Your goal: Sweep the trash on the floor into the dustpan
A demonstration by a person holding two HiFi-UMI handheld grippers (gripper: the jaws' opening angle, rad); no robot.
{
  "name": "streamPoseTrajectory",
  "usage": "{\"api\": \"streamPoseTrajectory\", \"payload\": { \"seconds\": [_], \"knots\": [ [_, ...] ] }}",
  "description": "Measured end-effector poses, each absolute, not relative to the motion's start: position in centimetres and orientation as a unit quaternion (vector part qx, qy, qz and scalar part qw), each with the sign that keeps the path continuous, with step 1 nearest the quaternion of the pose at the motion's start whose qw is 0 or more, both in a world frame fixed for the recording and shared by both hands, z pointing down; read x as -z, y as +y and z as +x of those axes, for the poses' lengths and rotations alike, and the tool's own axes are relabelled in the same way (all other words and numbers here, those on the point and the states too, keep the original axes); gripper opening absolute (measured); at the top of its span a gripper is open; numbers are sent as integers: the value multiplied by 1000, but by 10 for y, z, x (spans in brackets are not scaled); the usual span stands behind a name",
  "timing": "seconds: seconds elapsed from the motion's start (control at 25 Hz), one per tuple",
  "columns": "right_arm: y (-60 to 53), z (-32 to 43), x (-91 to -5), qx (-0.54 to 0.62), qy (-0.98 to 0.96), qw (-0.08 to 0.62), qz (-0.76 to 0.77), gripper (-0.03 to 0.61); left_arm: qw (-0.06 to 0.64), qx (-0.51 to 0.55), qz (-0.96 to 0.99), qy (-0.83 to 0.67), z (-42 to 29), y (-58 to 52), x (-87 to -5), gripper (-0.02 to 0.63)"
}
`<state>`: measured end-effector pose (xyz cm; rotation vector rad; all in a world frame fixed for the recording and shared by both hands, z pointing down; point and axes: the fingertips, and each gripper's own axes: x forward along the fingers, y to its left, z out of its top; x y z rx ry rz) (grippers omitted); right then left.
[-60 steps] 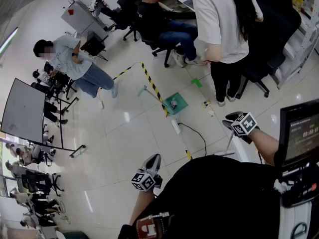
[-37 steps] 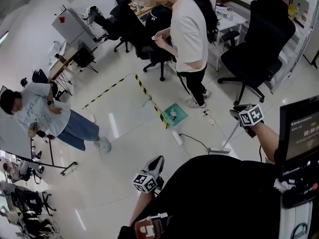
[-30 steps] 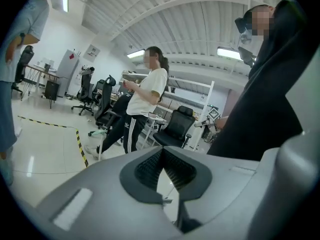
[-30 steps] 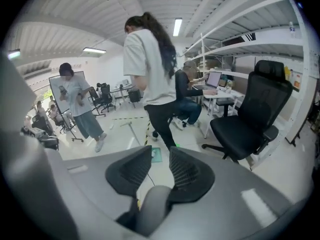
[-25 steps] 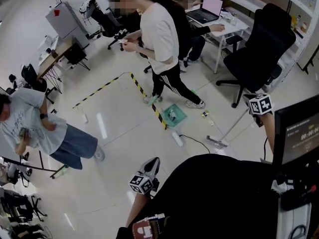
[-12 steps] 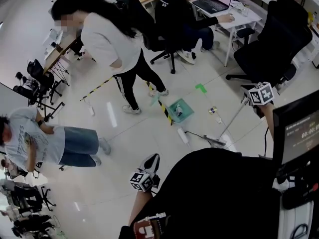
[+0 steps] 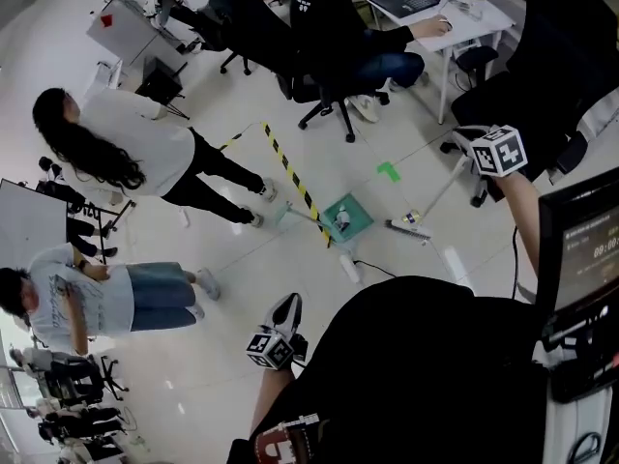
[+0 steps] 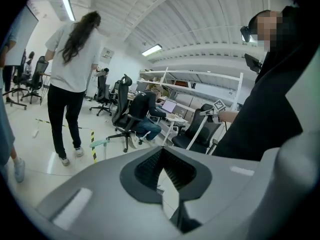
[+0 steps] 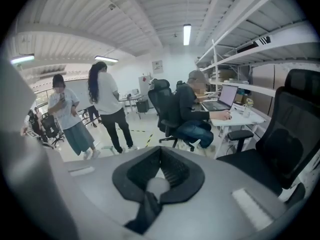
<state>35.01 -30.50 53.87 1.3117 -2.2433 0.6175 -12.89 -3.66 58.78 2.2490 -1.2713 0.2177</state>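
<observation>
"Jaws?"
"My right gripper point(image 7: 470, 139) pinches the broom point(image 7: 435, 194) handle. My left gripper point(image 7: 287, 307) is pressed together, empty."
"Dustpan?"
"The green dustpan point(image 7: 356, 212) is on the floor point(image 7: 242, 288), near the broom's head."

In your head view the dustpan point(image 7: 345, 217) sits at mid-frame, just right of the floor tape point(image 7: 295, 180), with the broom head point(image 7: 406, 230) near on its right (its handle runs up-right to your right gripper point(image 7: 472, 141)). The desk point(image 7: 455, 22) lies upper right, a seated person point(image 7: 338, 27) left of it; one standing person point(image 7: 135, 153) is mid-left, another point(image 7: 87, 298) lower left.
</observation>
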Motion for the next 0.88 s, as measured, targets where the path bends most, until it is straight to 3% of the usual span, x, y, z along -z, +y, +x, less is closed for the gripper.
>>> {"api": "streamPoseTrajectory", "payload": {
  "seconds": [0.36,0.88],
  "knots": [
    [-361,391,-566,-236,-741,245,580,0,283,-83,853,-430,-150,-89,-601,0],
    [-372,395,-595,-280,-536,243,758,0,285,-125,885,-347,-292,-140,-625,0]
  ]
}}
